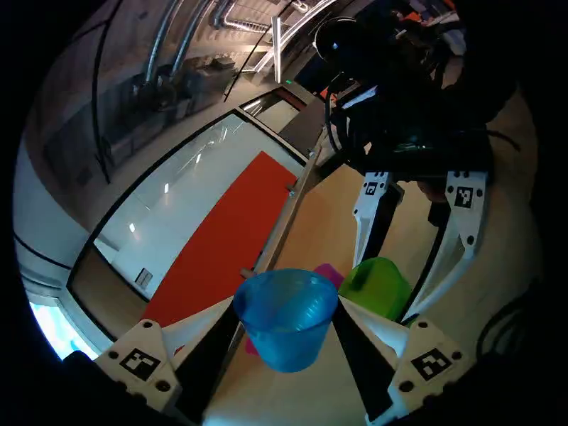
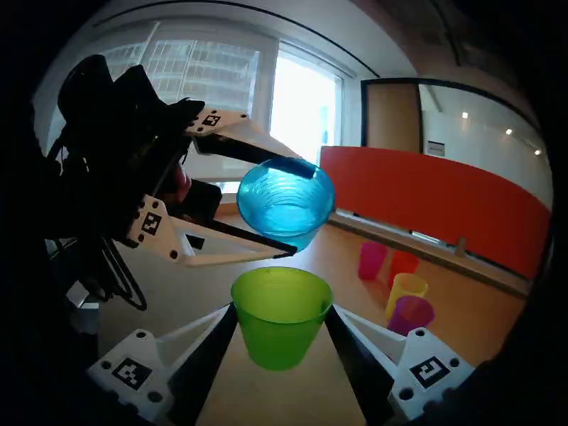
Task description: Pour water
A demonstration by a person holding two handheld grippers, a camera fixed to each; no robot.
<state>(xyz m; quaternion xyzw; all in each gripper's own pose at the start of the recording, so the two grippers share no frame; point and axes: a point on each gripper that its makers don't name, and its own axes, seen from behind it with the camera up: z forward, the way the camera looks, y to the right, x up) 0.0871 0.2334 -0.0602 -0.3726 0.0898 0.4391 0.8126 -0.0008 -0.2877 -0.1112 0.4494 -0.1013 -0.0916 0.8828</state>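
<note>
right gripper view: your right gripper [image 2: 282, 312] is gripping one green cup [image 2: 280, 326]; at 12 o'clock your left gripper [image 2: 302, 208] is clamping one blue cup [image 2: 282, 193]; four other cups [image 2: 406, 287] are sitting at 3 o'clock.

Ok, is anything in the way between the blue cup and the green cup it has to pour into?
Nothing visible. In the right gripper view the blue cup hangs tipped above the green cup with open air between them. The spare cups stand aside on the table.
</note>
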